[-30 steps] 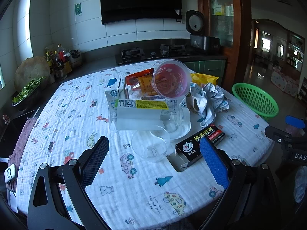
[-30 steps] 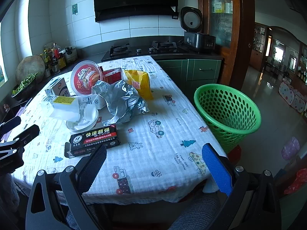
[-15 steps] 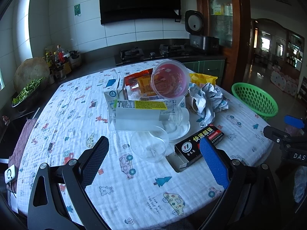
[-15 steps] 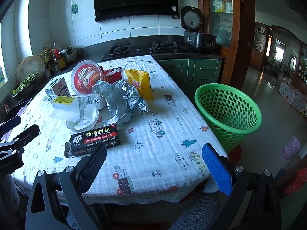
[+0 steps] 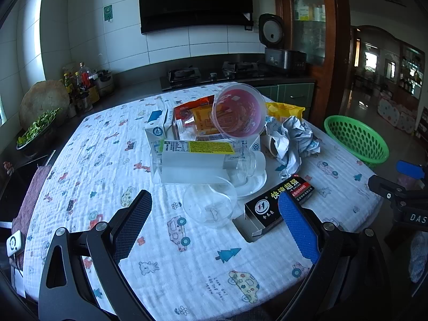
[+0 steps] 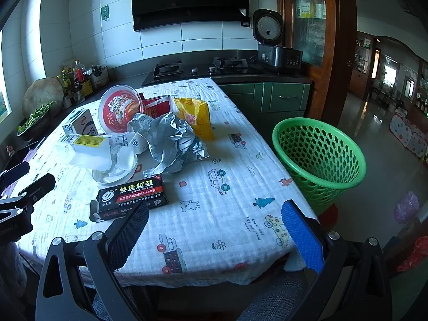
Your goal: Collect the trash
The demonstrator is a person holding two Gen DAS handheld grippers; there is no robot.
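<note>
Trash is heaped mid-table: a clear plastic cup (image 5: 210, 204) on its side, a frosted bottle (image 5: 198, 160) with a yellow label, a black glue box (image 5: 278, 203), crumpled grey paper (image 5: 291, 139), a red noodle bowl (image 5: 236, 113), a milk carton (image 5: 157, 128) and a yellow bag (image 5: 283, 108). My left gripper (image 5: 212, 223) stands open just short of the clear cup. My right gripper (image 6: 215, 234) is open near the table's front edge, by the black glue box (image 6: 132, 195). A green mesh basket (image 6: 319, 157) stands on the floor to the table's right.
The table wears a white cartoon-print cloth (image 6: 227, 182). Behind it run a dark counter with a gas hob (image 6: 200, 68), a rice cooker (image 6: 267, 29) and a wooden cabinet (image 6: 310, 21). Bottles and a bowl of greens (image 5: 37, 131) sit at the left.
The left wrist view has crept slightly forward toward the clear cup. The right wrist view is almost the same. Both grippers stay open.
</note>
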